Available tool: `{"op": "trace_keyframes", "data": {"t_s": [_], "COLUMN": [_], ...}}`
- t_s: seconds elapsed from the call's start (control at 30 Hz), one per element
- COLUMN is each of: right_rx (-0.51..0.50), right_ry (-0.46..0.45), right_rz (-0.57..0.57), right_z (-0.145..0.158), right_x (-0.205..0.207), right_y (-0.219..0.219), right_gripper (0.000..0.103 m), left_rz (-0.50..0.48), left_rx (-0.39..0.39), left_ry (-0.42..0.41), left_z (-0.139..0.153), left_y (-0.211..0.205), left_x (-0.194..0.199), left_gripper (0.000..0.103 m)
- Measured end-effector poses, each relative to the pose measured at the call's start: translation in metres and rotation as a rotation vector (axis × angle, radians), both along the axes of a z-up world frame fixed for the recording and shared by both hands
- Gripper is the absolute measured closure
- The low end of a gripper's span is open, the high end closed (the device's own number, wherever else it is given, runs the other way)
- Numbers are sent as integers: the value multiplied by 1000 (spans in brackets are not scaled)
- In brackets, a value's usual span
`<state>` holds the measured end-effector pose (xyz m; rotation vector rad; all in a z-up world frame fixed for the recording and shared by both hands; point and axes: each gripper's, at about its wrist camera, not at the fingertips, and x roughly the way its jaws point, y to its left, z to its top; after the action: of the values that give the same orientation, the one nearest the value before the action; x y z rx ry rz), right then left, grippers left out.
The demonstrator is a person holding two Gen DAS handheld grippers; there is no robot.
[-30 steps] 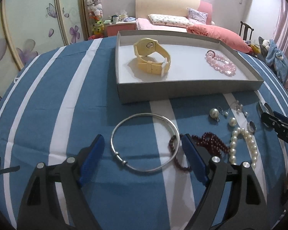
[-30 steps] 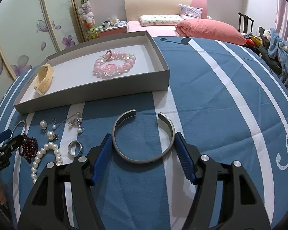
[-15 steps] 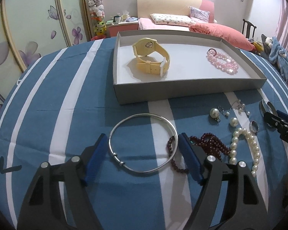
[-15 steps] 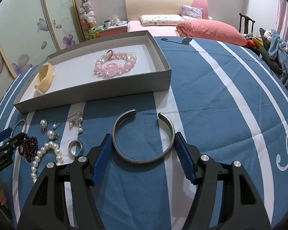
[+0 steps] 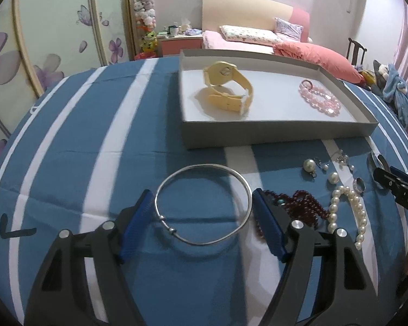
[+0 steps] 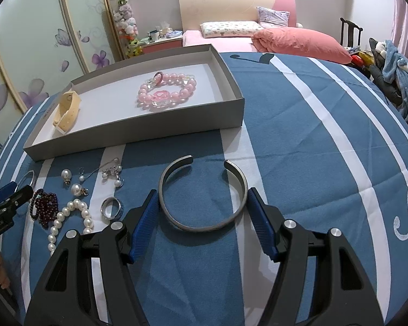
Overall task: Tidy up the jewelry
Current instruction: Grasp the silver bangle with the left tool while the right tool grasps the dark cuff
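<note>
Silver bangle [image 5: 204, 203] clamped in left tongs [image 5: 204, 217], closing

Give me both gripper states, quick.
Left gripper: jaws have just been closing, now gripping the silver bangle.
Right gripper: closed on the open grey cuff.

Your work surface is a blue cloth [image 6: 299, 125] with white stripes. Directly on it lie a grey tray [image 6: 138, 133], a thin bangle [image 5: 204, 203], an open cuff [image 6: 201, 195], dark red beads [image 5: 299, 203], a pearl strand [image 5: 348, 212], a ring [image 6: 111, 208] and loose earrings [image 5: 321, 167].
</note>
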<state>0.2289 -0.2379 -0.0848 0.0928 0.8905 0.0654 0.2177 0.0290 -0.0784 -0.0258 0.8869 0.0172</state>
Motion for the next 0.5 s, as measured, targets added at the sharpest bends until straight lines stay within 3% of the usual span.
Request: {"op": "trace_keyframes", "data": {"t_s": [0.5], "right_rx": [-1], "right_ry": [-29], "right_rz": [47], "right_z": [5], "right_x": [-11], "right_y": [5], "right_gripper": [38], "left_rz": [57], "left_rx": [-13], "left_ry": [-26], "left_z": [6], "left_y": [26], "left_x": [-18], "left_gripper": [31]}}
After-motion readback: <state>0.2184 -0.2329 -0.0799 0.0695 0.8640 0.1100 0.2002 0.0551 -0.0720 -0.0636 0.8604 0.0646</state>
